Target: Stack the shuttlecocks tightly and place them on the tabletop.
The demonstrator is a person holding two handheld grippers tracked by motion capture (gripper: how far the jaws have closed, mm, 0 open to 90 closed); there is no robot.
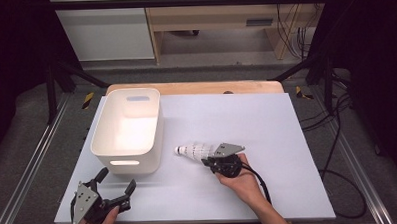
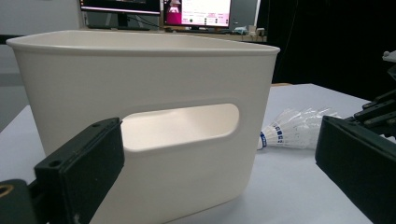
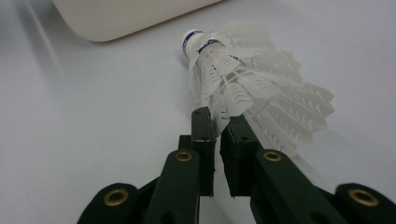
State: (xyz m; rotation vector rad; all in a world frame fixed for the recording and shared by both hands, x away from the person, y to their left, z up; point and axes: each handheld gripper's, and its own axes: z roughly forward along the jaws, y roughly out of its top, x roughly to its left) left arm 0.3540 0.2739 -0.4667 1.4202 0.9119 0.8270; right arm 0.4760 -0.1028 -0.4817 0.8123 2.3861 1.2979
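Pinching the feather skirt of a white shuttlecock [image 1: 194, 151], the right gripper [image 1: 214, 159] lies mid-table—cork toward the white bin [image 1: 129, 159], just apart from its wall. The left gripper [image 1: 117, 186], jaws spread, sits near the table [image 1: 267, 119] front edge—bare surface stretches right.

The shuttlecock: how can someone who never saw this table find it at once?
On the white table, look just right of the cream bin. There the right gripper pinches the shuttlecock by its feathers, the one feathered thing, its cork tip banded blue.
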